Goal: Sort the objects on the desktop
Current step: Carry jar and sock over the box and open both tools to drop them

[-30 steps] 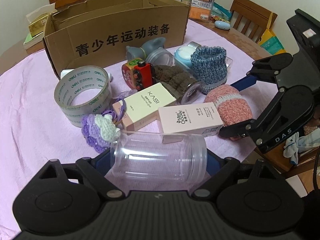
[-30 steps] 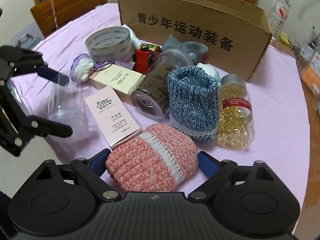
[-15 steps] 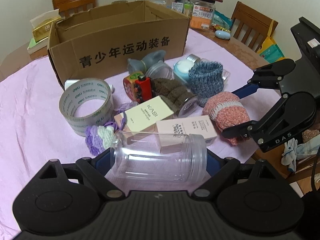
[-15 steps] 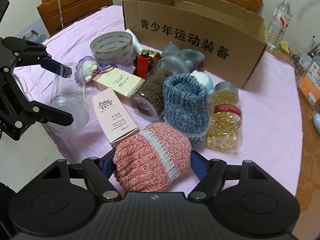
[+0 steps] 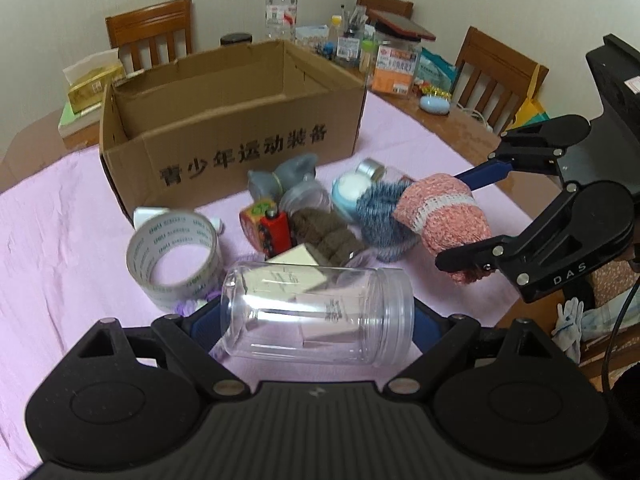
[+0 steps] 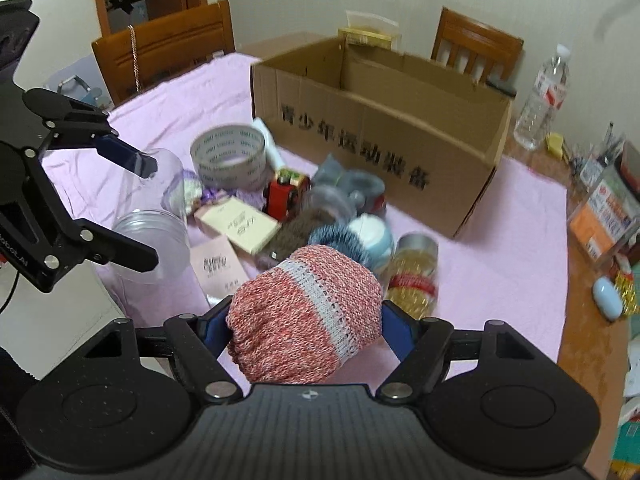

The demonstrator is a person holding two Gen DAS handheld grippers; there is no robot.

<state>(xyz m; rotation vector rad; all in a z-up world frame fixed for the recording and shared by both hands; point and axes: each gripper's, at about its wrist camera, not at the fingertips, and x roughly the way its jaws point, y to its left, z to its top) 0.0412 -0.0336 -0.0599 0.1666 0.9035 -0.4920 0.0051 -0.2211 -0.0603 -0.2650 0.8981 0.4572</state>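
Note:
My left gripper [image 5: 316, 316] is shut on a clear plastic jar [image 5: 316, 314], held sideways above the pink cloth; the jar also shows in the right wrist view [image 6: 156, 236]. My right gripper [image 6: 304, 320] is shut on a pink knitted sleeve [image 6: 306, 312], lifted off the table; the sleeve also shows in the left wrist view [image 5: 442, 216]. An open cardboard box [image 5: 240, 120] stands behind the pile. On the cloth lie a tape roll [image 5: 174, 258], a blue knitted sleeve [image 5: 382, 220], a red toy [image 5: 268, 228], a jar of brown stuff [image 5: 328, 236] and a jar of gold capsules [image 6: 412, 276].
Two pale carton boxes [image 6: 240, 230] and a purple crochet piece [image 6: 190, 196] lie near the tape. Wooden chairs [image 5: 152, 36] stand around the table. A water bottle [image 5: 281, 10] and desk clutter [image 5: 396, 64] sit behind the box. The table edge is on the right [image 5: 516, 304].
Both grippers have risen and pulled back with their loads. The pink sleeve has left the table, and the jar sits higher over the carton boxes. The box's inside now shows.

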